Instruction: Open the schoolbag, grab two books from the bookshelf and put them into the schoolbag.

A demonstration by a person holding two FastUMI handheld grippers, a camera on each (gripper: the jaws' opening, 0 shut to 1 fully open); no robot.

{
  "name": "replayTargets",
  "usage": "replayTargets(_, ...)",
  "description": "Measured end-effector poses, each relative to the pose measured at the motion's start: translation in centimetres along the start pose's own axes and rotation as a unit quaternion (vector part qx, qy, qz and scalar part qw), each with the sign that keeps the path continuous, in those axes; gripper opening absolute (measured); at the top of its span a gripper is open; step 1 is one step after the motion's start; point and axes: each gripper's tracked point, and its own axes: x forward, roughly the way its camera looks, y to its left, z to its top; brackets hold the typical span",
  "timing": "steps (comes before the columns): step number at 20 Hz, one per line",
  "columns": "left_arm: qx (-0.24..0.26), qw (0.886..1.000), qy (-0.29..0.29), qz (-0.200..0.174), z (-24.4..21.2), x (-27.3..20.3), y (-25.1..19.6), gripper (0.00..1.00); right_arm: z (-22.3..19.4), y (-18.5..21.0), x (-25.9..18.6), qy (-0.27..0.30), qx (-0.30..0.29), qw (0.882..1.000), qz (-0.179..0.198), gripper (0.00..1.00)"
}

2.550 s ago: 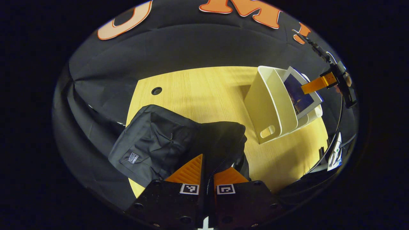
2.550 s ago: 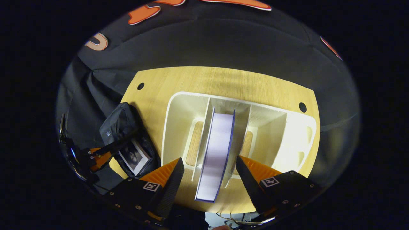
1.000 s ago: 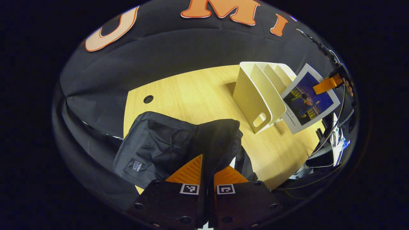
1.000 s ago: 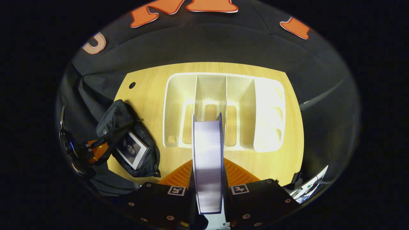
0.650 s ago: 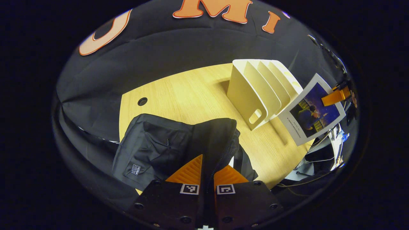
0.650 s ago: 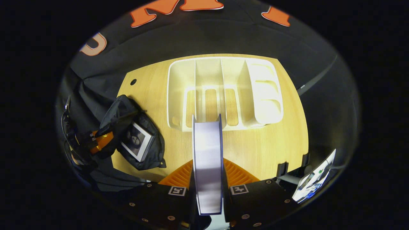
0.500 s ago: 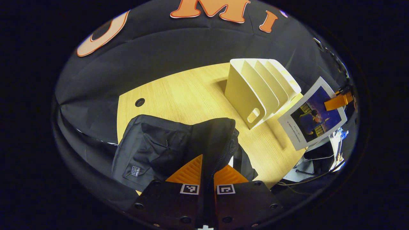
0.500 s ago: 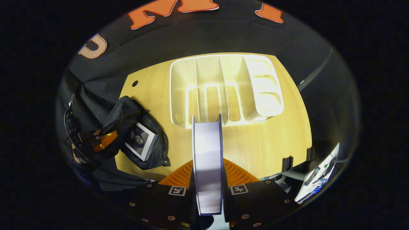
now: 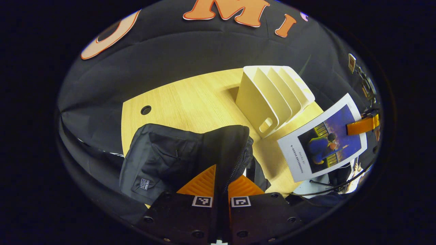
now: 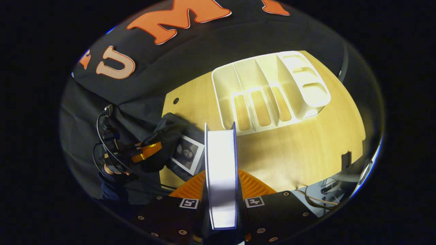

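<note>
Left gripper: jaws closed on the black fabric edge of the schoolbag beside its zip, an orange finger on each side of the flap, which is held raised above the bag body.
Right gripper: jaws clamped on a book, one finger on each cover; the book stands on edge, its white page block facing the camera between blue-edged covers.
Held book, seen from the left gripper view: book is in the air, clear of the bookshelf, at the near right edge of the table, with its illustrated cover showing; the orange finger of the right gripper lies across the cover's upper corner.
Schoolbag: black, lying on the left end of the table, partly over the table edge; mouth open.
Bag contents: in the right gripper view, another book with a white-bordered dark cover lies inside the open schoolbag, beside the left gripper.
Bookshelf: cream divider rack, upright on the table; every slot in sight stands vacant.
Person: a hand holds the left gripper at the table's left side.
</note>
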Motion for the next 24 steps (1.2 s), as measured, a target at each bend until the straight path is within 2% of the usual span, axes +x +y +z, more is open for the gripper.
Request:
replayTargets(5, 0.014, 1.000, -0.006, -0.001, 0.6, -0.8, 0.1, 0.06, -0.2, 1.4, 0.6, -0.027, 0.081, 0.993, 0.079, 0.34)
replayTargets(10, 0.004, 1.000, -0.016, -0.002, 0.8, -1.0, 0.4, 0.06, -1.6, 3.9, 3.4, -0.018, 0.121, 0.982, 0.147, 0.33)
replayTargets(18, -0.007, 0.999, -0.037, 0.008, 2.0, -1.7, 0.5, 0.06, -1.7, 7.8, 10.9, -0.023, 0.120, 0.979, 0.164, 0.33)
replayTargets(22, -0.024, 0.999, -0.046, 0.006, 2.5, -1.3, 0.0, 0.06, -2.2, 10.4, 13.8, -0.027, 0.127, 0.972, 0.195, 0.33)
replayTargets(24, -0.022, 0.999, -0.049, 0.008, 2.6, -1.5, -0.1, 0.06, -2.8, 11.2, 15.4, -0.025, 0.123, 0.972, 0.198, 0.33)
